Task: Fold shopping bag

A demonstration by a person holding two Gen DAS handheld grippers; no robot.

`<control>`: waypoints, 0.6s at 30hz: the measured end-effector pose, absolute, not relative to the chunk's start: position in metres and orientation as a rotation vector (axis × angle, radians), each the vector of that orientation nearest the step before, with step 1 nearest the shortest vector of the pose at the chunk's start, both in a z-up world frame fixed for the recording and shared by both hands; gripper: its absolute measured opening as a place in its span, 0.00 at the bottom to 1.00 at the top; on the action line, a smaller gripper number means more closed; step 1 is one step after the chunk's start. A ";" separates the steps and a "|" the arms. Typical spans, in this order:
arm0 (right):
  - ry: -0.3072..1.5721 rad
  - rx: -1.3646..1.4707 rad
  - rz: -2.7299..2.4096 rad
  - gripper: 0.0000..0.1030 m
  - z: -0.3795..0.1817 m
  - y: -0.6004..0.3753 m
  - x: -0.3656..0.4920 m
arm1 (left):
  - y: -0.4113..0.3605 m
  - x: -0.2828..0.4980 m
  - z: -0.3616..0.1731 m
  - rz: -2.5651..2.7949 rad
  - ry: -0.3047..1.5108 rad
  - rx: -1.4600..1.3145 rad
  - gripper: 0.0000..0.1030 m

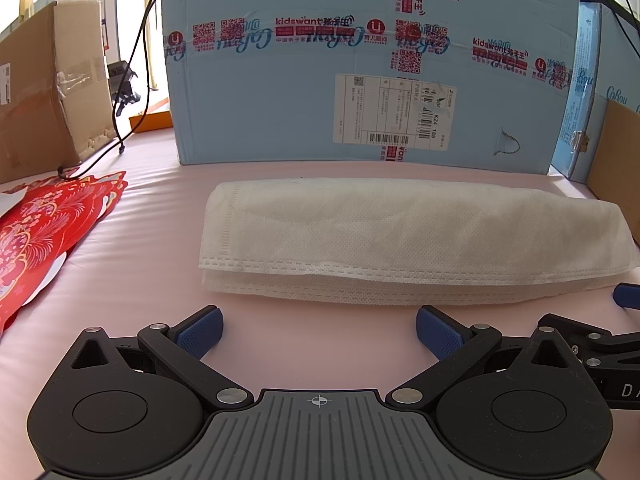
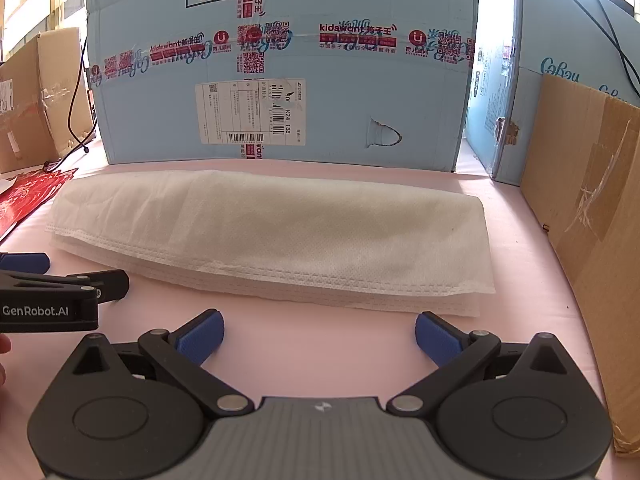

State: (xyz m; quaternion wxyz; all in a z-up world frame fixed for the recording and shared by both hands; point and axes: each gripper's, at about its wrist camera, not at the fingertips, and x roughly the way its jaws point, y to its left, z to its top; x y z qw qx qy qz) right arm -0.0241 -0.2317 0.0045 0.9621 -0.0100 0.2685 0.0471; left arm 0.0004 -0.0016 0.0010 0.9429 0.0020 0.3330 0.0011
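Note:
A white non-woven shopping bag [image 1: 400, 240] lies folded into a long flat strip on the pink table [image 1: 132, 280], in front of a big blue carton. It also shows in the right wrist view [image 2: 272, 232]. My left gripper [image 1: 319, 334] is open and empty, just short of the bag's near edge. My right gripper [image 2: 319, 336] is open and empty, also just short of the near edge. The right gripper's blue pad shows at the right edge of the left wrist view [image 1: 626, 295]. The left gripper's side shows at the left of the right wrist view [image 2: 48, 300].
A blue carton [image 1: 360, 60] stands right behind the bag. Brown cardboard boxes stand at the left [image 1: 48, 88] and at the right [image 2: 592, 208]. Red printed paper bags [image 1: 44, 232] lie on the table at the left. A black cable [image 1: 132, 80] hangs at the back left.

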 end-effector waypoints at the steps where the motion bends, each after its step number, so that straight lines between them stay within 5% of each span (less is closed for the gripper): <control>1: 0.544 -0.021 0.095 1.00 0.005 -0.232 -0.024 | -0.001 0.000 0.001 0.002 0.679 0.004 1.00; 18: 0.541 -0.023 0.095 1.00 0.003 -0.232 -0.024 | -0.002 0.000 0.000 0.004 0.677 0.006 1.00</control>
